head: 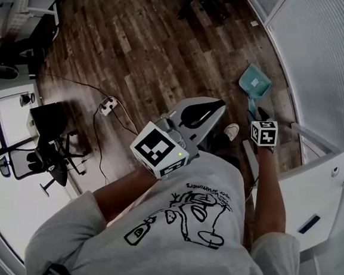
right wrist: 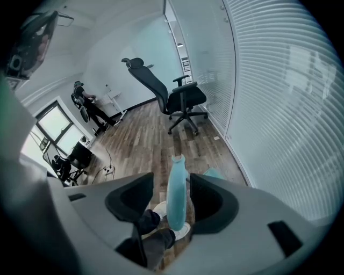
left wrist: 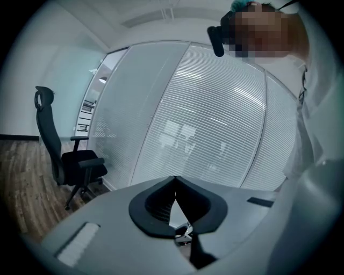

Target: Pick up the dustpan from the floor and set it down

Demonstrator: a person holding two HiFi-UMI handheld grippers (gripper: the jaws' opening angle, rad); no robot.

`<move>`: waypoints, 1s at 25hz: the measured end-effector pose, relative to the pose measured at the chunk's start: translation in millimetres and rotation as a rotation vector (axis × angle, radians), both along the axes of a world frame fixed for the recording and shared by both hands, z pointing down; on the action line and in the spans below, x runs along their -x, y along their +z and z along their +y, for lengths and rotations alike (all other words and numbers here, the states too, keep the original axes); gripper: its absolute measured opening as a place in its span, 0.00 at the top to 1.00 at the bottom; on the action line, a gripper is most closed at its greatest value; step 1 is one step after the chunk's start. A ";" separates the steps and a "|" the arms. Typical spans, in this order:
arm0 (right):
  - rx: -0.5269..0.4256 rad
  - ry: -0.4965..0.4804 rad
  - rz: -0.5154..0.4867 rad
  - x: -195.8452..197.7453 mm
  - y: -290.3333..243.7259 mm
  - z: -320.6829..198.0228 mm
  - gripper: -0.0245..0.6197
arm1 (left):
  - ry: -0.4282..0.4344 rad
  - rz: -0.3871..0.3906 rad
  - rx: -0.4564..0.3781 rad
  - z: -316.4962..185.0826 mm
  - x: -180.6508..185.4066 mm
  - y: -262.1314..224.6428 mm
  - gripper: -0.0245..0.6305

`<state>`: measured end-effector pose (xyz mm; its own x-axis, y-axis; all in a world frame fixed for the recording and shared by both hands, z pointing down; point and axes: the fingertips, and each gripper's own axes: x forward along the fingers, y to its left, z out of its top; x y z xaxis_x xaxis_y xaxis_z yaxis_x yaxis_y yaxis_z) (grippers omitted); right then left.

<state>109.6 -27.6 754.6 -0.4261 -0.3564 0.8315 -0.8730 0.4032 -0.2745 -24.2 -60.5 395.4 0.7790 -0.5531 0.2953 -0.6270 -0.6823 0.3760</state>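
In the head view the teal dustpan [head: 254,84] rests on the wooden floor near the glass wall, its handle rising toward my right gripper [head: 259,116]. The right gripper view shows that upright teal handle [right wrist: 176,193] between the right gripper's [right wrist: 171,177] jaws. The jaws stand apart, with a gap showing on the left side of the handle. A bit of the pan [right wrist: 214,173] shows past the right jaw. My left gripper [head: 218,103] is held up in front of the person's chest. Its [left wrist: 174,178] jaw tips meet, with nothing between them.
A ribbed frosted glass wall [head: 323,45] runs along the right. A power strip with cables [head: 108,105] lies on the floor at left. A black office chair [right wrist: 177,99] stands farther off by the glass. The person's shoe [head: 231,131] is beside the dustpan, with a white cabinet [head: 310,194] at right.
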 end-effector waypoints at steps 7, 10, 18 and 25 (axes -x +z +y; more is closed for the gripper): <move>0.032 0.007 -0.002 1.7 19.3 -6.2 0.68 | -0.004 -0.017 0.026 2.2 2.3 12.4 0.96; 0.046 0.017 -0.005 2.9 27.5 -4.3 0.68 | -0.004 -0.025 0.036 6.3 4.6 17.0 0.96; 0.076 0.057 -0.032 3.3 45.5 3.5 0.68 | -0.018 -0.040 0.057 12.4 12.4 28.3 0.96; 0.077 0.061 -0.046 12.0 52.4 0.4 0.68 | -0.020 -0.060 0.075 19.2 21.0 38.3 0.96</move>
